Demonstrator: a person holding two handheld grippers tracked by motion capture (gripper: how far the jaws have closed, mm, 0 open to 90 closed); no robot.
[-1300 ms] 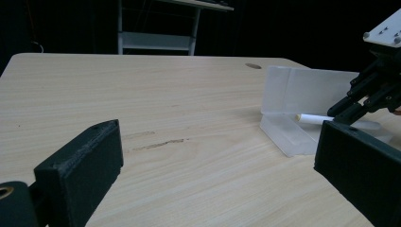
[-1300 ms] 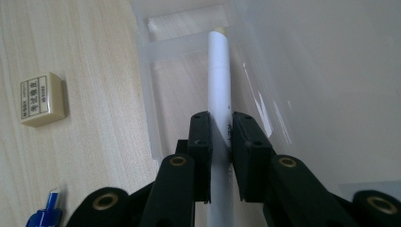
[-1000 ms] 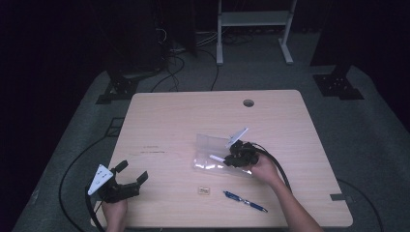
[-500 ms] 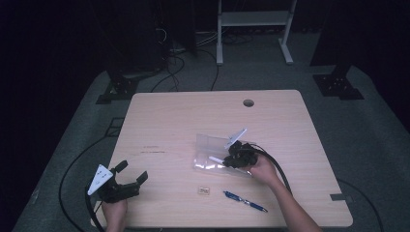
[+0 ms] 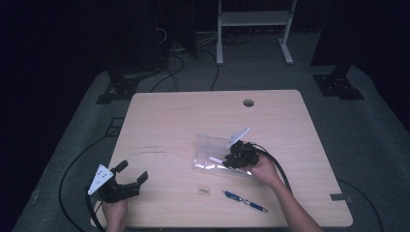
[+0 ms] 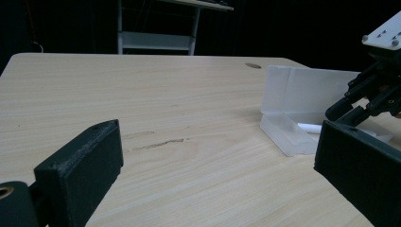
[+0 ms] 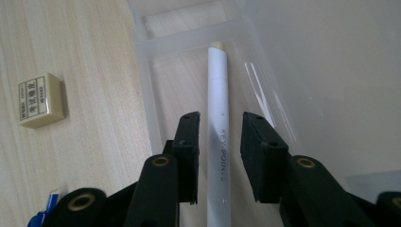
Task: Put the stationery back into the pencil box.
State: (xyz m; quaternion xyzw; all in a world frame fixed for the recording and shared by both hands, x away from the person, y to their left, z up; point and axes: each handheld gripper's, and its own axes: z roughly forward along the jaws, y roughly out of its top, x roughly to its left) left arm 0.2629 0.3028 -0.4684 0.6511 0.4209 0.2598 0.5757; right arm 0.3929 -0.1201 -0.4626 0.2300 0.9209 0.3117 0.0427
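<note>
A clear plastic box (image 5: pixel 212 145) lies open at the table's middle, with a white pen (image 7: pixel 218 85) flat inside it. My right gripper (image 7: pixel 220 125) reaches into the box, one jaw on each side of the pen. Its jaws have just been opening, and a gap shows on both sides of the pen, so the pads no longer press it. In the high view the right gripper (image 5: pixel 233 155) sits at the box's right end. My left gripper (image 5: pixel 132 170) rests open near the front left corner with nothing between its fingers. From there it looks toward the box (image 6: pixel 302 90).
A small cream eraser (image 5: pixel 204 191) with a printed label lies in front of the box, also in the right gripper view (image 7: pixel 40 99). A blue pen (image 5: pixel 245 201) lies near the front edge. A cable hole (image 5: pixel 248 103) sits at the table's far side.
</note>
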